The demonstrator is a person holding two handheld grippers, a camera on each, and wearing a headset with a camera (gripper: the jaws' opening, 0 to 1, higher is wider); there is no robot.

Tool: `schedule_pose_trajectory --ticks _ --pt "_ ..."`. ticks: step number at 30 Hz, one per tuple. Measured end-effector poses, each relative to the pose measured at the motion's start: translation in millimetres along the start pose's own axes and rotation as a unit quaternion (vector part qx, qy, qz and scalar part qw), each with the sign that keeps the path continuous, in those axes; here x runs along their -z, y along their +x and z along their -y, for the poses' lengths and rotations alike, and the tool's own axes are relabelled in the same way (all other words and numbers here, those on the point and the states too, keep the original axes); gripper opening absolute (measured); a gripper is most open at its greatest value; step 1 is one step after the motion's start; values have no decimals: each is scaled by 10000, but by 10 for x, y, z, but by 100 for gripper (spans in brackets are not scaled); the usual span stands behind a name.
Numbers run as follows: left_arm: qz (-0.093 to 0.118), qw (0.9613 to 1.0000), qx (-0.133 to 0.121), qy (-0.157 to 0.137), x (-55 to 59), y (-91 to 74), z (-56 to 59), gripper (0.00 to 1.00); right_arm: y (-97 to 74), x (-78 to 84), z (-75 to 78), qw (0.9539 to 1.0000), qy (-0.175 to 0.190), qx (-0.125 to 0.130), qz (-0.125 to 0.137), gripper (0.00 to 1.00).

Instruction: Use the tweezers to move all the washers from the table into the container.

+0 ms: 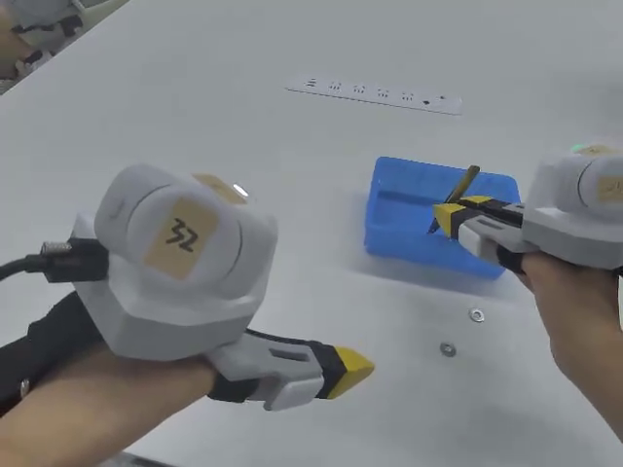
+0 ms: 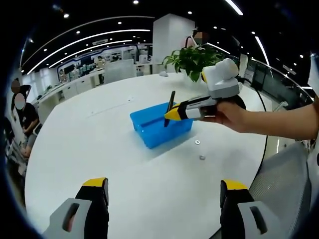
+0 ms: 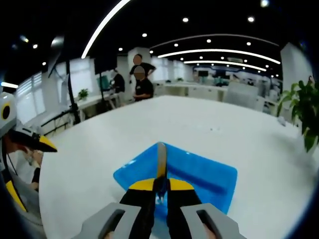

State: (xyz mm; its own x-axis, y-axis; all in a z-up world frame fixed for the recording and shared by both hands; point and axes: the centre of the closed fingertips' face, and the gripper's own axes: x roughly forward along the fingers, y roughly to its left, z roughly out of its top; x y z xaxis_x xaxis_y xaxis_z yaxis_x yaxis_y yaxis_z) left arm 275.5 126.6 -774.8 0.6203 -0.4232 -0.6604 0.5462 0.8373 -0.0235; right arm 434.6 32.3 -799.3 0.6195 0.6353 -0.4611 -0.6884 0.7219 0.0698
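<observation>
Our right gripper (image 3: 160, 185) is clamped on the tweezers (image 3: 161, 159), a slim bar poised over the blue container (image 3: 209, 174). Our left gripper (image 2: 164, 185) stands wide and empty above the white table (image 2: 99, 164). The head view gives us two washers (image 1: 476, 314), small silver rings lying flat on the table near the container's front wall.

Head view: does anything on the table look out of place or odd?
Nothing looks damaged or spilled. A washer and a second washer lie loose on the table beside the blue container, not yet in it. The right tool holds the tweezers tilted over the container.
</observation>
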Motion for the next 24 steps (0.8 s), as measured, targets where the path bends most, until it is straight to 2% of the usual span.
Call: schedule_pose_trajectory --ticks 7,14,19,22,24 --pt "-3 10000 6 3 -2 10 -1 94 30 74 10 10000 13 -8 -86 4" --pt "13 10000 6 27 -17 10 11 94 -1 51 -5 9999 73 -32 -69 5" --pt "43 10000 0 46 -40 -6 16 94 -123 -115 -15 9998 88 -2 173 5" --pt "35 10000 -6 46 -37 -10 16 94 -277 -225 -61 9995 59 3 322 5" --pt "23 10000 -17 58 -31 -14 14 94 -429 -266 -154 9992 48 0 401 4"
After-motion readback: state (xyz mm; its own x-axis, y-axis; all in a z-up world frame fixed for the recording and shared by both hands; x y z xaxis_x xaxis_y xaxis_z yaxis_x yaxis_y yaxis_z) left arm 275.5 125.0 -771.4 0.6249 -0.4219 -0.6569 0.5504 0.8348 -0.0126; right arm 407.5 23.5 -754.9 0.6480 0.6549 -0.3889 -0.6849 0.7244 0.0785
